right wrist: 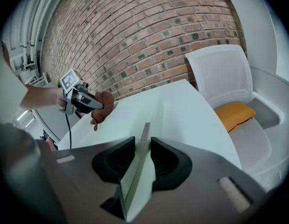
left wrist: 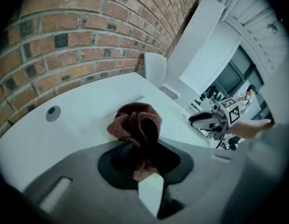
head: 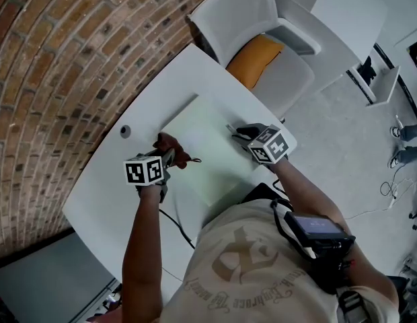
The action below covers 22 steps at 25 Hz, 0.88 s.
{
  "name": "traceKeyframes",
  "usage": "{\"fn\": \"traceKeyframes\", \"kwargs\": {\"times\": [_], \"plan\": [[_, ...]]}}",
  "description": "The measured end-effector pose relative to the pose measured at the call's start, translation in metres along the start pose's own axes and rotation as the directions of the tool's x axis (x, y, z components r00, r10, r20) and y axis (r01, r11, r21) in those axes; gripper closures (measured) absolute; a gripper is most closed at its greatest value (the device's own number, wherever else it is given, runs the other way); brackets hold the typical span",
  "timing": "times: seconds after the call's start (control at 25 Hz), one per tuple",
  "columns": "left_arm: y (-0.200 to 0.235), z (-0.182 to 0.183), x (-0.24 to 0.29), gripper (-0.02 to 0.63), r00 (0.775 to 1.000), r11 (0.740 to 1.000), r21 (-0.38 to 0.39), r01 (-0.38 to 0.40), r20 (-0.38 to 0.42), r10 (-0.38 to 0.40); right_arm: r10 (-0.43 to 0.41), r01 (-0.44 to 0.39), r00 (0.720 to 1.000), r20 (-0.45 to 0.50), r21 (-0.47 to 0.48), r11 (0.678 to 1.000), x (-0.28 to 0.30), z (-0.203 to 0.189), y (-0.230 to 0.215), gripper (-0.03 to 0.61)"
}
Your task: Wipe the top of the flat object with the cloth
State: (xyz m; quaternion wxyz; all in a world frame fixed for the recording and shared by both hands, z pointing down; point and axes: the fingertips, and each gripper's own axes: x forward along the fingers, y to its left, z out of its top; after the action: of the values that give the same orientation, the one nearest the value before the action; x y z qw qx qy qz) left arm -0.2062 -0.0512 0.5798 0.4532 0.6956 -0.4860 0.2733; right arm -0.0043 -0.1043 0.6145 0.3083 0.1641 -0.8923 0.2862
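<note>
Board edge in right gripper (overhead, seemingly obscured)

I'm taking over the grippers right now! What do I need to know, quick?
Left gripper: shut on the bunched brown cloth.
Right gripper: shut on the right-hand edge of the flat board, steadying it.
Things: the board lies flat on the white table; the cloth is at the board's left corner in the head view.
Done: cloth gripped, board held. How much is wiped can't be told.
Left: probably sweep the cloth across the top toward the right gripper.
</note>
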Motion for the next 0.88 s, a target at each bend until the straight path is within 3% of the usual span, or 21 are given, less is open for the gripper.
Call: {"fn": "traceKeyframes", "kwargs": {"times": [0.24,0.52,0.68,0.88], "plan": [[0.023,-0.018,-0.019,0.537,0.999,0.997,-0.064,-0.053,0.006,0.054,0.001,-0.001,1.0,0.001,-0.003,1.0,0.0,0.002,0.001,0.465],[0.037,-0.039,-0.033,0.537,0.991,0.992,-0.035,-0.123,-0.055,0.121,0.001,-0.001,1.0,0.0,0.006,1.0,0.0,0.002,0.001,0.465],[0.02,-0.026,-0.043,0.537,0.997,0.997,-0.021,-0.08,-0.006,0.08,-0.002,0.002,1.0,0.016,0.001,1.0,-0.003,0.004,0.001,0.469],[-0.035,0.013,-0.034,0.537,0.997,0.997,0.052,0.057,0.039,-0.059,0.013,-0.013,0.999,0.043,0.015,1.0,-0.01,0.005,0.004,0.447]]}}
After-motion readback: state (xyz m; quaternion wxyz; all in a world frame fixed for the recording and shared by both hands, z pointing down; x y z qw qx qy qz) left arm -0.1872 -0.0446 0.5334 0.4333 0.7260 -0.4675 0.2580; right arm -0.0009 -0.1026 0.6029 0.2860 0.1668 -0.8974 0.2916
